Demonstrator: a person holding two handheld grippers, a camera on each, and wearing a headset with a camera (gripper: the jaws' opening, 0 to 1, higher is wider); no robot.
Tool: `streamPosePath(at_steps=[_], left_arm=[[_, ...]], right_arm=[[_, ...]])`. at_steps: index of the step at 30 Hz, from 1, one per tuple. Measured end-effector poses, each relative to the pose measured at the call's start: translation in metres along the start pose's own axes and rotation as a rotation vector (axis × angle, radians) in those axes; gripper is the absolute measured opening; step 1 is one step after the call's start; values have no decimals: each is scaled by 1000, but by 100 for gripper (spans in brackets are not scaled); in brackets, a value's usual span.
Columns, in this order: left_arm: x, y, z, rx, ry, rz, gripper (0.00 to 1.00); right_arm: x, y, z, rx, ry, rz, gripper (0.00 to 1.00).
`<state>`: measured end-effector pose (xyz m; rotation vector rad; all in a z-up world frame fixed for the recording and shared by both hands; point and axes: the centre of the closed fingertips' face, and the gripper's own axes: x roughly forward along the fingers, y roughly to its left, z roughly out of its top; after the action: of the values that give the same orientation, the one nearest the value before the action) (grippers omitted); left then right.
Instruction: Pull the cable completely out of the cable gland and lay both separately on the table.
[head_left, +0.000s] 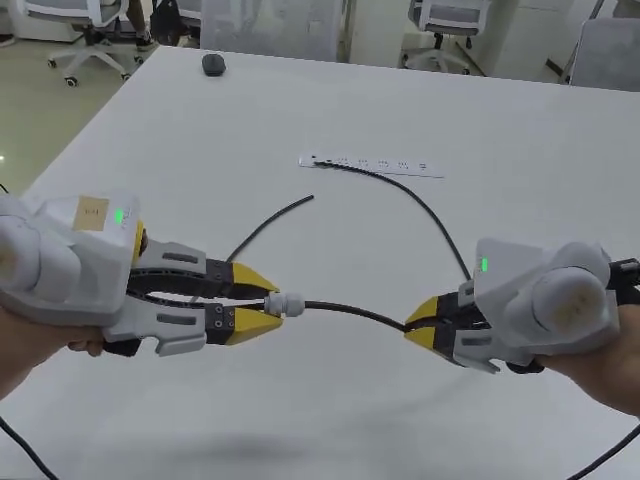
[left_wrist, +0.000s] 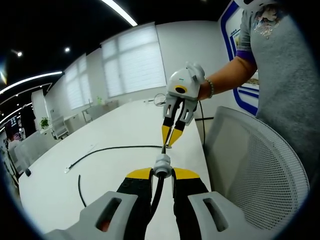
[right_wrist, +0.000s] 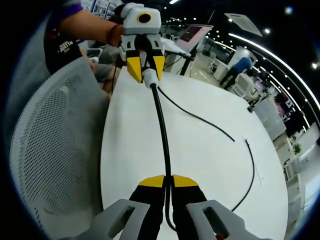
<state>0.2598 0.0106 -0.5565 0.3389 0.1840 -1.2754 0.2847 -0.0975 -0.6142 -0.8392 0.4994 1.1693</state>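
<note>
- The left tongs (head_left: 268, 303) are closed narrow on the white gland (head_left: 288, 303), which sits at their yellow tips. In the left gripper view, the gland (left_wrist: 162, 165) is between the two tips.
- The right tongs (head_left: 415, 332) are pinched shut on the black cable (head_left: 350, 312), well apart from the gland. A short, gently sagging run of cable spans the gap between them.
- The cable is not out yet. It goes into the gland and runs back between the jaws of the left tongs. A tail comes out behind and lies on the counter (head_left: 300, 100), with its free end near the middle.
- Past the right tongs the cable arcs away across the counter to a pale strip (head_left: 380, 166).
- Both gland and cable are held just above the counter, so neither is laid down.
- My judgement is that the task is in its early or middle part, with both grips set and the pull not complete.
- Left to do: draw the whole tail through the gland, probably with more than one pull, then set gland and cable down apart from each other.
</note>
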Motion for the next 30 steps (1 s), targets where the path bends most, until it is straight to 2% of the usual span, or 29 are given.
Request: streamPosePath(at_steps=[10,14,16,19,21,24,30], left_arm=[[2,-1,-2,-19,6,17,15],[3,4,-6,-40,24,42,15],[4,4,-8,-43,32,44,15],[8,1,-9,-33,45,35,15],[11,-1,-8,-24,47,26,15],[15,-3,-6,-20,45,15,15],[17,-4,-4,-26,32,9,15]], right_arm=[[-2,-3,-1,33,-3,-14,0],[-3,-2,2,4,-2,-18,3],[-4,-1,12,23,-31,-21,8],[-6,4,45,23,-117,-4,9],[-7,5,66,-11,-151,-8,9],[-4,10,87,-41,-182,8,7],[9,20,95,-84,-163,47,5]])
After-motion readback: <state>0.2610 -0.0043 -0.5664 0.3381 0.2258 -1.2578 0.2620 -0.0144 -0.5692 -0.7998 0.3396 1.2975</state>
